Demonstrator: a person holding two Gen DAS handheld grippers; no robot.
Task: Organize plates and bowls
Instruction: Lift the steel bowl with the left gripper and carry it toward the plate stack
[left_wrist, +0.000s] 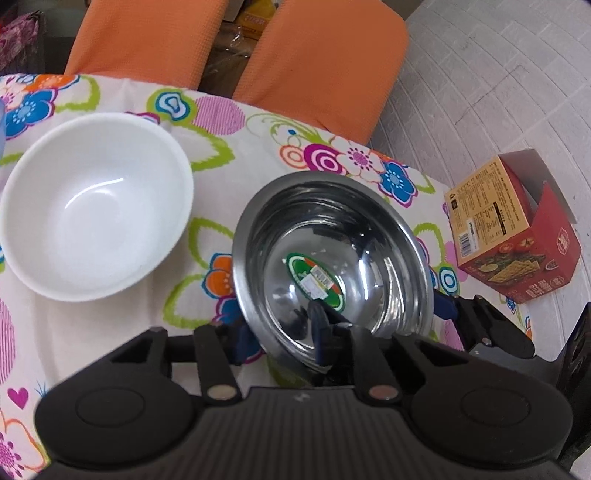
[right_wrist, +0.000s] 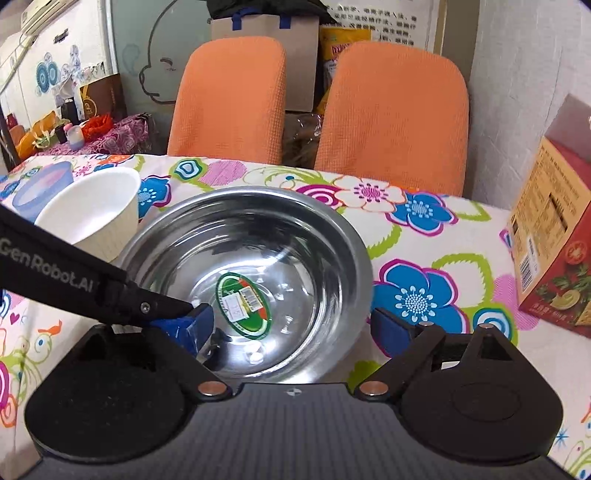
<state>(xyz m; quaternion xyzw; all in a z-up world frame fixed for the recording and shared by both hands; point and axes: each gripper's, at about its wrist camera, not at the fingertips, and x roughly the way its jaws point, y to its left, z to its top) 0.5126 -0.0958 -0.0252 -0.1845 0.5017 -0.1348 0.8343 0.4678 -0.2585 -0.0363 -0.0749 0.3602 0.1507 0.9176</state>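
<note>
Pinching only one spot of the steel bowl (left_wrist: 332, 254), your left tool (left_wrist: 279, 338) has one pad inside the near wall and one outside it, pressed together on the thin metal. That is the main risk: a smooth wall held at one edge can swing down or slip out as you lift.

Your right tool (right_wrist: 291, 332) stands spread. One finger (right_wrist: 391, 332) is just beside the steel bowl's right rim, and the other is hidden behind the left tool, so a careless closing could knock tool against tool.

The white bowl (left_wrist: 92, 206) sits close to the left of the steel bowl, so a swing that way would likely strike it. The red carton (left_wrist: 513, 229) stands to the steel bowl's right, off the flowered counter (left_wrist: 207, 155).

The steel bowl rests near the counter's right edge, mouth up, and I cannot tell whether it has left the cloth. Being round, it has no long axis; only its oval sticker (right_wrist: 243, 304) has one, running far-left to near-right.
</note>
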